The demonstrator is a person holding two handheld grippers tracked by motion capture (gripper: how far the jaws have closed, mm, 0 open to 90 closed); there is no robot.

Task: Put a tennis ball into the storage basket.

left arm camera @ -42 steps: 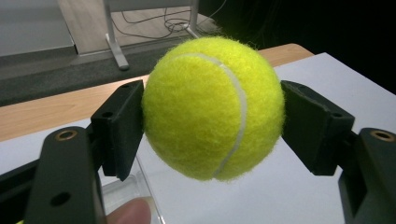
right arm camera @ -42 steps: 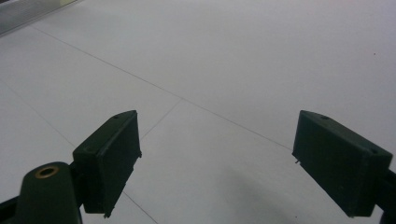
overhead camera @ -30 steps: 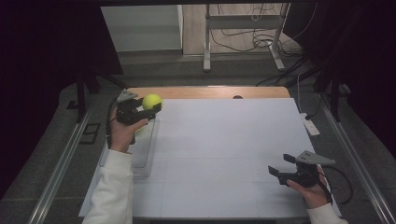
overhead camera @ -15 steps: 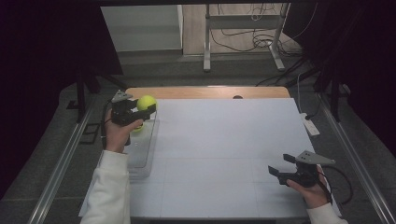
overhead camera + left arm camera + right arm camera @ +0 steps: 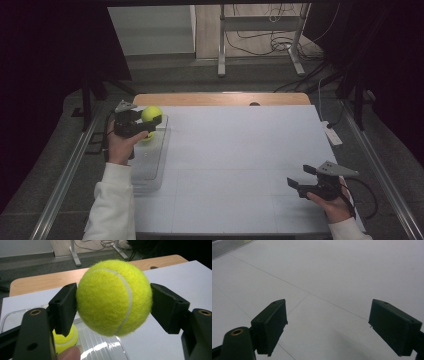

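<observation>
My left gripper (image 5: 150, 120) (image 5: 113, 302) is shut on a yellow tennis ball (image 5: 151, 114) (image 5: 113, 297), both black jaws pressing its sides, above the far end of a clear plastic tray (image 5: 150, 165) (image 5: 105, 348) at the table's left. A second tennis ball (image 5: 65, 338) (image 5: 147, 136) lies in that tray under the held one. Near the front right of the white table (image 5: 240, 150), my right gripper (image 5: 300, 181) (image 5: 328, 327) stands open, nothing between its jaws.
A wooden strip (image 5: 220, 98) borders the table's far edge. A small white device with a cable (image 5: 332, 132) lies at the right edge. Metal rails (image 5: 65, 175) run along both sides of the table, and a stand's legs (image 5: 220, 50) rise beyond it.
The left gripper has drifted slightly toward the left and far edge, still holding the ball. The right gripper has stayed where it was.
</observation>
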